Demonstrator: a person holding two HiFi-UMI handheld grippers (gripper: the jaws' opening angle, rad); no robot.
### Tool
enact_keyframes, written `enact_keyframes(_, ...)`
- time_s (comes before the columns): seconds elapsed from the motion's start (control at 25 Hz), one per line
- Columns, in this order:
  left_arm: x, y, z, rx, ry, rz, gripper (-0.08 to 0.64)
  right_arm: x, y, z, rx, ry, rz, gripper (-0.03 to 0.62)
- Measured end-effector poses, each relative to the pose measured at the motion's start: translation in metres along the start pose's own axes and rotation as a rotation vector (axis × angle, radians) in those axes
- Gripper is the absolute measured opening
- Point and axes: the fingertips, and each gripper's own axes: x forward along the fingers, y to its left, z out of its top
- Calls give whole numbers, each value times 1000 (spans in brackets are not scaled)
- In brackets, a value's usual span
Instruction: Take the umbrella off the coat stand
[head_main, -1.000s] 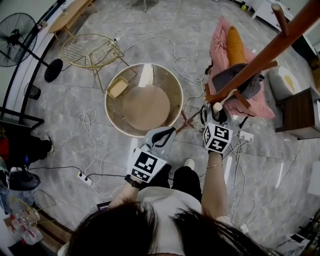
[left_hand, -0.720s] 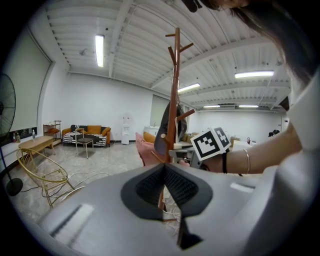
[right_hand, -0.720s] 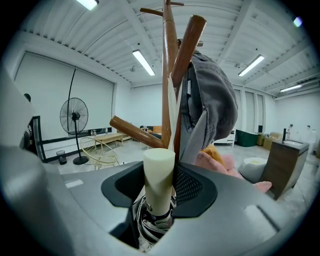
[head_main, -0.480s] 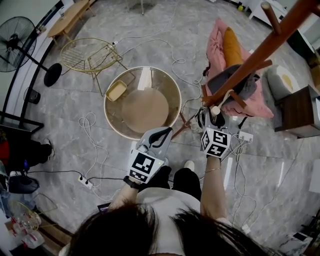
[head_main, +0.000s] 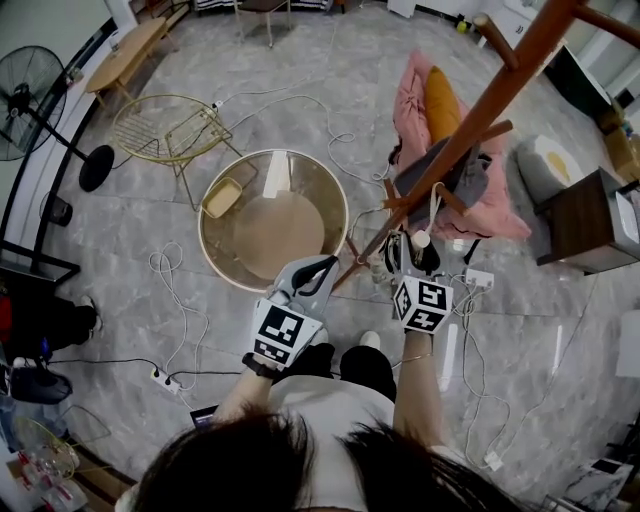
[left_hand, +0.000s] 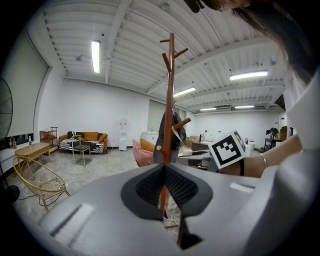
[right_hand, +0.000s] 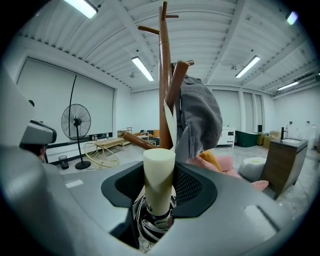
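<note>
From the head view, the right tool (head_main: 414, 252) is clamped on the folded umbrella (head_main: 420, 240). The umbrella hangs just beside the slanting stand (head_main: 500, 75), and its pale strap (head_main: 434, 205) runs up to a low peg. A grey garment (head_main: 458, 172) hangs on the stand close above. The left tool (head_main: 324, 266) is held apart from them, over the edge of a round table (head_main: 335, 195).

In the left gripper view, the left tool (left_hand: 164, 172) has its jaws drawn together to a thin slit with nothing between them. The stand (left_hand: 170, 80) rises straight ahead, and the other tool's marker cube (left_hand: 229, 148) shows to the right of it.

In the right gripper view, the right tool (right_hand: 160, 172) pinches the umbrella (right_hand: 159, 177). The cream handle stands upright between the jaws, with the patterned cloth bunched below it. The stand (right_hand: 163, 70) is right behind it, the garment (right_hand: 200, 120) is to its right, and a fan (right_hand: 76, 122) stands far off on the left.
</note>
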Motion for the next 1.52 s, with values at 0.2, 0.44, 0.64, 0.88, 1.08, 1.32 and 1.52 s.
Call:
enact_keyframes(0.2, 9, -8, 14, 20, -23, -24, 57, -18, -8, 13, 0, -30, -6, 161)
enact_keyframes(0.44, 10, -19, 27, 43, -52, -39, 57, -45, -9, 33, -9, -72, 10, 161)
enact_keyframes(0.64, 9, -27, 40, 58, -75, -42, 57, -67, -14, 50, -1, -101, 11, 161)
enact_keyframes(0.88, 11, -33, 46, 81, -91, -35, 57, -90, -20, 67, -14, -139, 15, 161)
enact_keyframes(1.08, 12, -42, 59, 89, -104, -32, 57, -112, -32, 83, -18, -170, 10, 161)
enact_keyframes(1.32, 15, -57, 69, 99, -128, -26, 57, -140, -47, 91, -27, -178, 16, 161)
enact_keyframes(1.52, 22, -68, 78, 93, -137, -20, 57, -162, -60, 92, -37, -161, 18, 161)
